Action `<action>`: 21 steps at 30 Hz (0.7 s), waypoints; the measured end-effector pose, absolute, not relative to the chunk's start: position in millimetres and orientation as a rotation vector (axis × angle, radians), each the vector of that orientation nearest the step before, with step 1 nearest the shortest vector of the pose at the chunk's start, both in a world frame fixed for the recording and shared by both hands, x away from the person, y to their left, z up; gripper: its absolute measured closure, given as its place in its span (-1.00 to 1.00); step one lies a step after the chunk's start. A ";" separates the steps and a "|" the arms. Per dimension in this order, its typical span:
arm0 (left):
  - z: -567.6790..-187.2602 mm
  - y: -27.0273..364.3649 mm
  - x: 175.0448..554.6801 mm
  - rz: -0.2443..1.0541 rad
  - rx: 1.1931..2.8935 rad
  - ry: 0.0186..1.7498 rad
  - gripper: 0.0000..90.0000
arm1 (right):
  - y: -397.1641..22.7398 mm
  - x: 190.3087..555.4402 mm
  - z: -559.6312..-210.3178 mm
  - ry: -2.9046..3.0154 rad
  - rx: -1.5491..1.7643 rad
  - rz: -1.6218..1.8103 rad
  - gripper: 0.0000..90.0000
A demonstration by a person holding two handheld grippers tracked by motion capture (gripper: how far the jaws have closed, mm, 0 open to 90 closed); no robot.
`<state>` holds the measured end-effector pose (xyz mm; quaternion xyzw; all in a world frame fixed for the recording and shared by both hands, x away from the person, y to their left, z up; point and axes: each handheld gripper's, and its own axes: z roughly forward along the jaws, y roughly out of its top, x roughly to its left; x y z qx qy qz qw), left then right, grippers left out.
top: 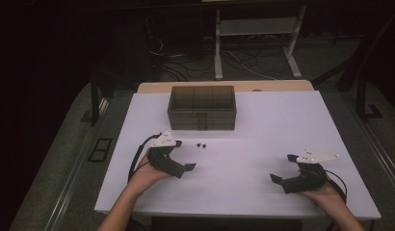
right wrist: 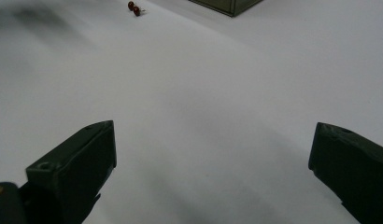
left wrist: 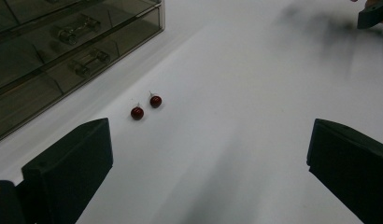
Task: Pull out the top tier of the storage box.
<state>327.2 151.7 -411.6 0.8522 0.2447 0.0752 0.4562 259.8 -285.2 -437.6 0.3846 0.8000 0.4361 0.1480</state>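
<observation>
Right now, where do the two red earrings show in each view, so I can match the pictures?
High view: red earrings lie on the white table, centre-left, just in front of the drawer box.
Left gripper view: earrings left of centre, below the box.
Right gripper view: earrings at the top edge, left of the box corner.
Shared landmark: the drawer box.

A dim room seen from above. A white table (top: 282, 125) fills the centre of the frame, its wooden edge showing at the far side. Grey floor (top: 56, 163) surrounds it. At the upper centre, tangled cables (top: 186, 57) lie beside a pale metal stand (top: 256, 29). The upper left is dark.
</observation>
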 end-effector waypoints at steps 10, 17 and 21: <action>-410.3 149.6 338.8 0.194 2.091 0.618 -1.00 | -283.7 259.7 -437.6 2.301 1.102 1.264 -0.99; -411.4 146.8 347.0 0.195 2.111 0.621 -1.00 | -284.0 259.4 -437.3 2.299 1.094 1.273 -0.99; -410.7 144.1 351.2 0.199 2.118 0.614 -1.00 | -283.5 259.5 -437.7 2.303 1.090 1.270 -0.99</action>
